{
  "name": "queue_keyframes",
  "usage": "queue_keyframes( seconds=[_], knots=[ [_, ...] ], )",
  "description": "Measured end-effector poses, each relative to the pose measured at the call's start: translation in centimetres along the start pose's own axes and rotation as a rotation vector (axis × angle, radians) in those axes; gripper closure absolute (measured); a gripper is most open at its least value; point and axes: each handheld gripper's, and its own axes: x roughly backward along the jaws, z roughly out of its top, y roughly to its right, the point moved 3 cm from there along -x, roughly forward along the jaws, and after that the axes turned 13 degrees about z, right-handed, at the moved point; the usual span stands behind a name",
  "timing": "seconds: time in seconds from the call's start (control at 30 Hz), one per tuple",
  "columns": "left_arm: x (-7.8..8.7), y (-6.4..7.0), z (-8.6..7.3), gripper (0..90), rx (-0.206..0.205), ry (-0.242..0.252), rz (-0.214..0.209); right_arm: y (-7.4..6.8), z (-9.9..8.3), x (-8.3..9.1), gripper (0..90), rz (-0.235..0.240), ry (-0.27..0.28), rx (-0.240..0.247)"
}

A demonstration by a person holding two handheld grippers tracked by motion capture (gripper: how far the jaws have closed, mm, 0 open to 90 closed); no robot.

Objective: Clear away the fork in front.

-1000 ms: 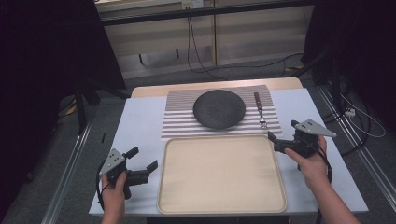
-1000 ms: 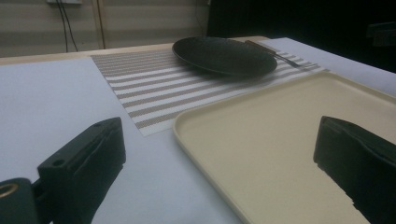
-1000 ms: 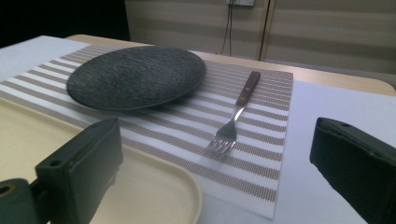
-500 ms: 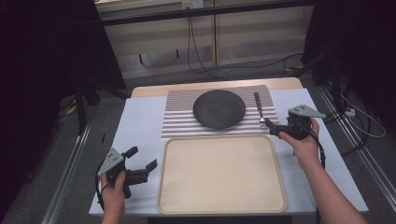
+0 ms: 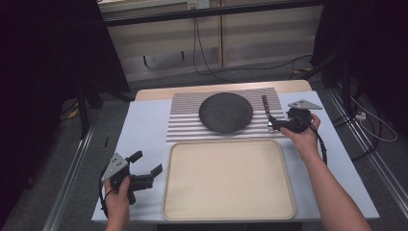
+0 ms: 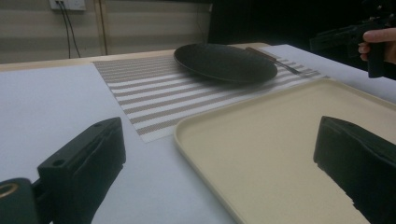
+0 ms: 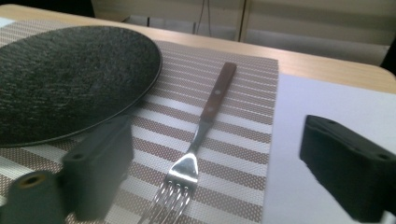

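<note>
**Here: right claw at the fork**

Right claw [image 5: 272, 123], jaws apart, hovers over the fork [image 7: 201, 128] lying on the striped mat [image 5: 185, 126], centre-right of frame beside the dark plate [image 5: 225, 112]. Left claw [image 5: 150, 168] gapes, lower left, by the tray [image 5: 226, 178].

No writing, label, brand, number or sign can be read anywhere in these pictures. The dark plate [image 5: 225, 112], the fork [image 7: 196, 148] with its wooden handle, the striped placemat [image 5: 185, 126] and the beige tray [image 5: 228, 179] carry no print that shows. The grey plates on the left gripper [image 5: 146, 174] and the right gripper [image 5: 272, 123] are plain, with small holes and no lettering. The wall socket [image 6: 67, 4] in the left gripper view is too small and blurred to tell whether it bears any marking.
</note>
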Motion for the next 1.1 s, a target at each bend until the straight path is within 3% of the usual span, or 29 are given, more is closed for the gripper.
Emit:
queue_keyframes(
  seconds=[0.27, 0.3, 0.33, 0.43, 0.57, 0.83, 0.93, 0.97, 1.1],
  knots=[
    [-0.3, 0.4, -0.1, 2.4, -0.007, -0.010, -0.012, 0.5, 0.1, -2.3, 38.3, 0.022, -0.056, -0.012],
    [-0.3, 0.4, -0.1, 2.5, -0.009, -0.013, -0.009, 0.7, 0.0, -3.1, 45.3, 0.029, -0.078, -0.032],
    [-0.3, 0.4, -0.1, 2.4, -0.009, -0.013, -0.009, 0.7, 0.0, -3.1, 45.3, 0.029, -0.078, -0.032],
    [-0.3, 0.3, -0.1, 2.5, -0.004, -0.014, -0.002, 1.1, -0.2, -4.5, 57.1, 0.003, -0.148, -0.029],
    [-0.1, 0.4, -0.1, 2.4, 0.000, -0.013, 0.005, 1.6, 0.2, -5.6, 61.2, 0.009, -0.152, -0.055],
    [0.2, 0.3, -0.3, 2.5, -0.004, -0.019, 0.015, 1.6, 0.8, -7.7, 61.0, -0.004, -0.191, -0.066],
    [0.4, 0.4, -0.5, 2.5, -0.014, -0.027, 0.006, 2.0, 0.7, -8.2, 70.9, -0.034, -0.218, -0.062],
    [0.5, 0.4, -0.5, 2.4, -0.014, -0.026, 0.009, 2.2, 0.6, -8.3, 76.8, -0.011, -0.204, -0.102],
    [0.7, 0.2, -0.5, 2.5, -0.006, -0.023, 0.014, 2.4, 0.5, -7.6, 78.5, -0.024, -0.233, -0.092]
  ],
)
